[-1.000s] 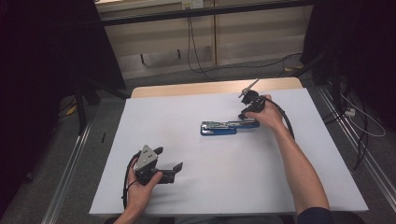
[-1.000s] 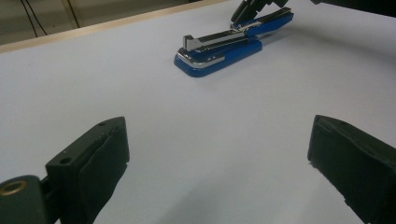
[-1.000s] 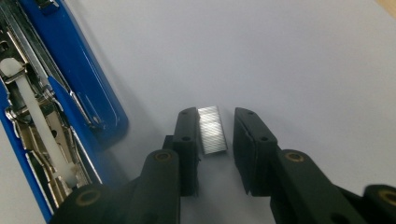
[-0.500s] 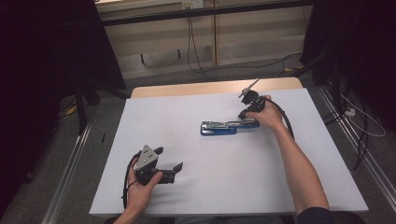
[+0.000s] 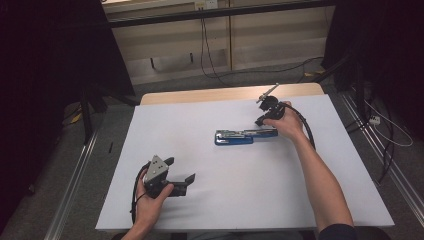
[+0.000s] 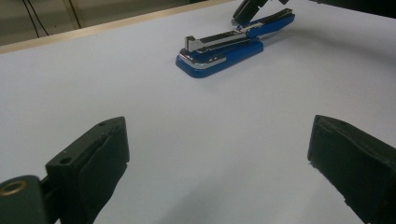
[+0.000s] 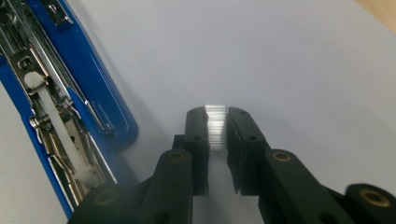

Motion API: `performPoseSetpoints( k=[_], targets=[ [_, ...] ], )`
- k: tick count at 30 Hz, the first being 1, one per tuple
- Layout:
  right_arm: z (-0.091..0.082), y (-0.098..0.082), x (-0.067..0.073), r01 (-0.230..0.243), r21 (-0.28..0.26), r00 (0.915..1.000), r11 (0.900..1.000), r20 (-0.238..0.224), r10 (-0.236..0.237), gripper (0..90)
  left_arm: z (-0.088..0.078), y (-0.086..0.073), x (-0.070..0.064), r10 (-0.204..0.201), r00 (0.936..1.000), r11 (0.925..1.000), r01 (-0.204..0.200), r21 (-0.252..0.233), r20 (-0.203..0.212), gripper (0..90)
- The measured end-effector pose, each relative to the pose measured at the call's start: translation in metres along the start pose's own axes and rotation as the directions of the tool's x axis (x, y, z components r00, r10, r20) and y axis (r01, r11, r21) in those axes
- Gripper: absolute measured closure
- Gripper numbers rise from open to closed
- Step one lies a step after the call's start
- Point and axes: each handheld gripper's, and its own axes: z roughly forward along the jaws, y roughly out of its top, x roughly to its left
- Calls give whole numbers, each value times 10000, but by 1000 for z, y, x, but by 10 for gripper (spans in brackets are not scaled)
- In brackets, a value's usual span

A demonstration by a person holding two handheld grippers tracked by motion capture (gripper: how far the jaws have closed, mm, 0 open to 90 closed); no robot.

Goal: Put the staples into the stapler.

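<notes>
A blue stapler (image 5: 240,136) lies swung open on the white table (image 5: 225,200), its metal staple channel (image 7: 42,107) bared. My right gripper (image 5: 261,120) rests at the stapler's right end, next to its blue arm (image 7: 100,100). Its jaws have just been closing and are now shut on a short silver strip of staples (image 7: 216,126), held just above the table. My left gripper (image 5: 181,169) sits near the front left of the table, open, with nothing between its pads (image 6: 105,154). From there the stapler (image 6: 219,49) shows farther off, with the right gripper's tip (image 6: 250,7) at its far end.
The table's wooden far edge (image 5: 225,94) shows beyond the white surface. Cables (image 5: 210,60) run across the floor behind the table, and a metal rail (image 5: 75,175) lies along its left side. A black cable (image 5: 305,127) loops from the right hand.
</notes>
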Motion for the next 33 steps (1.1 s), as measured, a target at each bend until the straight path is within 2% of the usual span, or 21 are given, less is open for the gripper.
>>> performPoseSetpoints(
  k=[14,15,26,33],
  targets=[
    [-10,2,3,25,-690,10000,9976,82,-19,793,1,-1,1,-31,10000,10000,31,68,34,54],
    [-12,3,5,79,-936,10000,9956,-2,-79,793,1,0,1,-41,10000,10000,41,69,34,54],
    [-25,8,12,265,-1419,9996,9895,9,-267,793,2,0,1,-66,10000,9999,66,98,1,54],
    [-32,6,18,341,-1792,9992,9832,-166,-377,793,2,0,0,-68,10000,10000,68,63,-1,54]
  ],
)
